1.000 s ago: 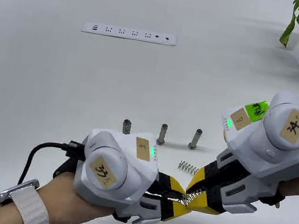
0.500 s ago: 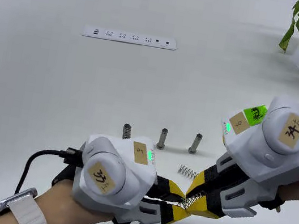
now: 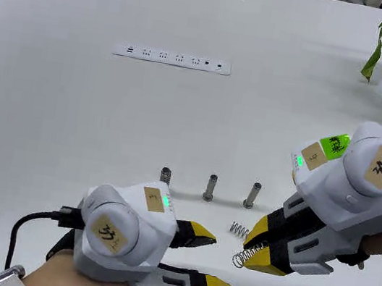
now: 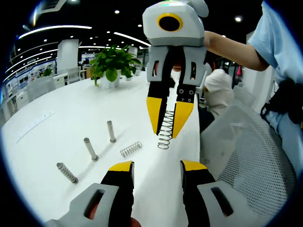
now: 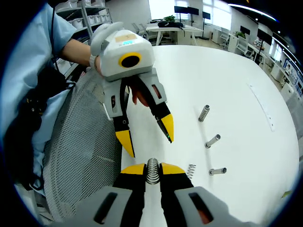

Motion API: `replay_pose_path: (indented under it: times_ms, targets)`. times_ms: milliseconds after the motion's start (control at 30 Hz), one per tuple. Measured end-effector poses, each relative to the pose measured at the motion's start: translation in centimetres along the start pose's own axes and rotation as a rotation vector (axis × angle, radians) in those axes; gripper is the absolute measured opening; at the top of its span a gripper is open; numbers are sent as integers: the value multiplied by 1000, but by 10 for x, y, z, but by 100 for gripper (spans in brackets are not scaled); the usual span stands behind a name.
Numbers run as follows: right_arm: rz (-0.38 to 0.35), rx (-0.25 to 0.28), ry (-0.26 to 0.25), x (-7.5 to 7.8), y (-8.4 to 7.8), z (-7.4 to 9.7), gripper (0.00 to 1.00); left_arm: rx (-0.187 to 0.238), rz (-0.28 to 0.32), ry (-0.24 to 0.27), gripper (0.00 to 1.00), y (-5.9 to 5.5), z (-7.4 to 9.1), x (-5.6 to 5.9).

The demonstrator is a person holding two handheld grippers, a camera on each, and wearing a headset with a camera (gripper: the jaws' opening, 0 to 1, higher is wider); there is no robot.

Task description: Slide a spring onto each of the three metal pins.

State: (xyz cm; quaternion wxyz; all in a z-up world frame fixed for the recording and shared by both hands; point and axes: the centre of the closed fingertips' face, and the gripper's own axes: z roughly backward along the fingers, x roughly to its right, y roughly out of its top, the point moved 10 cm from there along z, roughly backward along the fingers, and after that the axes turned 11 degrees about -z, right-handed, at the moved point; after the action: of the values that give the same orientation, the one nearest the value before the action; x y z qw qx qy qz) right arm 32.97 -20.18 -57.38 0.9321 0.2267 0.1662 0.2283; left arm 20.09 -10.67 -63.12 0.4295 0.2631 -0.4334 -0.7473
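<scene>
Head view has three metal pins standing in a row on the white counter (image 3: pixel 71 115), at about 12 o'clock from the two claws. The pin at the 9 o'clock end (image 3: pixel 165 176) already carries a spring around its shaft. The middle pin (image 3: pixel 210 187) and the pin at the 3 o'clock end (image 3: pixel 252 195) are bare. As far as the pictures allow to judge, one pin of three is done and two are left.

The right claw (image 3: pixel 250 251) is pressed together on a second spring (image 3: pixel 245 255). It pinches the coil near one end, and the free end reaches out past the yellow tips toward 9 o'clock. The left claw (image 3: pixel 218 265) is spread wide and holds nothing. It sits at 9 o'clock from the right claw, with its jaws pointing to the held spring but apart from it.

A third spring (image 3: pixel 239 229) lies flat on the counter, just at 12 o'clock from the right claw's tips and near the two bare pins.

The spring in hand seems ready to go onto one of the bare pins. After that, the lying spring has to be picked up for the last pin.
</scene>
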Motion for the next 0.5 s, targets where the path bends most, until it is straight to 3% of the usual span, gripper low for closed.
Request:
replay_pose_path:
  times_ms: [67, 233, 500]
  targets:
    - [6, -6, -4, 2, 0, 1, 12, 0, 18, 20, 49, -3, 4, -2]
    - [35, -35, -11, 8, 3, 1, 12, 16, 87, 127, 61, -9, 18, -10]
    - [83, -58, -30, 23, 15, 3, 12, 13, 135, 242, 87, -15, 28, -16]
